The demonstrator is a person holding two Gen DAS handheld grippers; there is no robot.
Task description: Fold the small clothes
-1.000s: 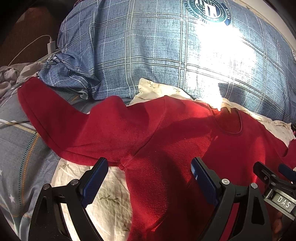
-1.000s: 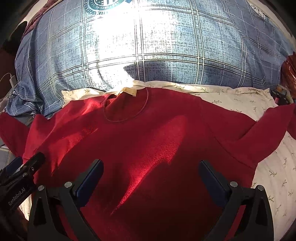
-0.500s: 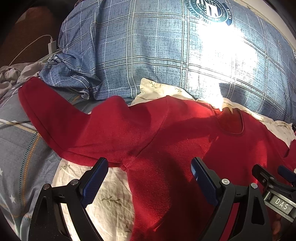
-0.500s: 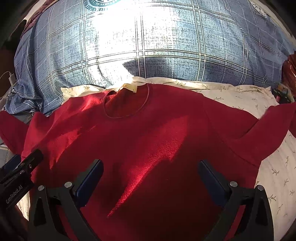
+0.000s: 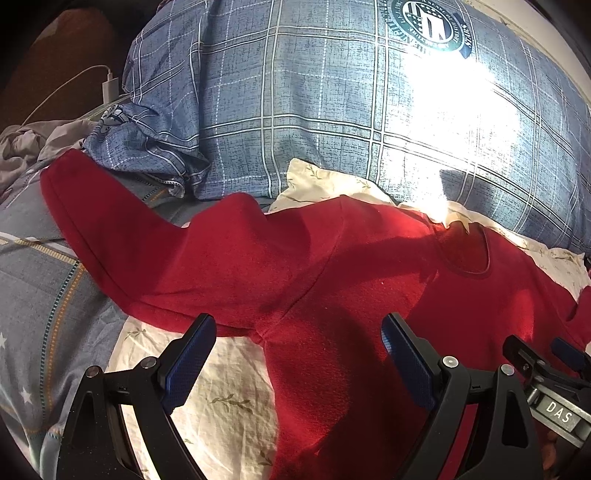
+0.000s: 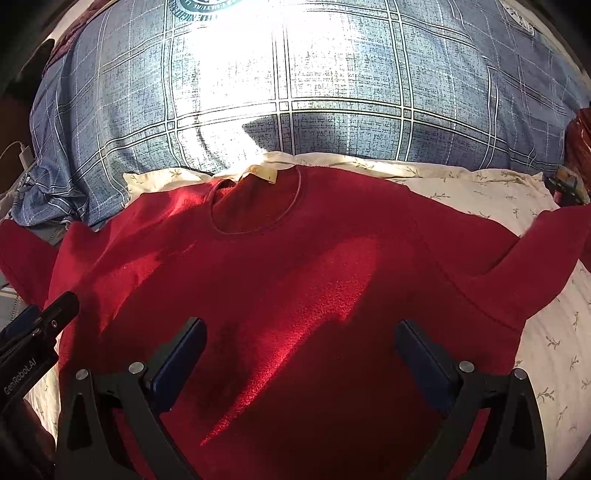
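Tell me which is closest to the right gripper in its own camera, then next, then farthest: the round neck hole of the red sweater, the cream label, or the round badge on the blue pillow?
From the right gripper:
1. Neck hole, straight ahead on the red sweater.
2. Cream label, at the neck's far edge.
3. Round badge, top of the blue pillow.

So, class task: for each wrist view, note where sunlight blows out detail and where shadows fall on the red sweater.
Left wrist view: glare whitens the plaid pillow near its round emblem; a shadow band crosses the red sweater. Right wrist view: the pillow's top centre is washed out, and diagonal shadow stripes cross the sweater's chest.
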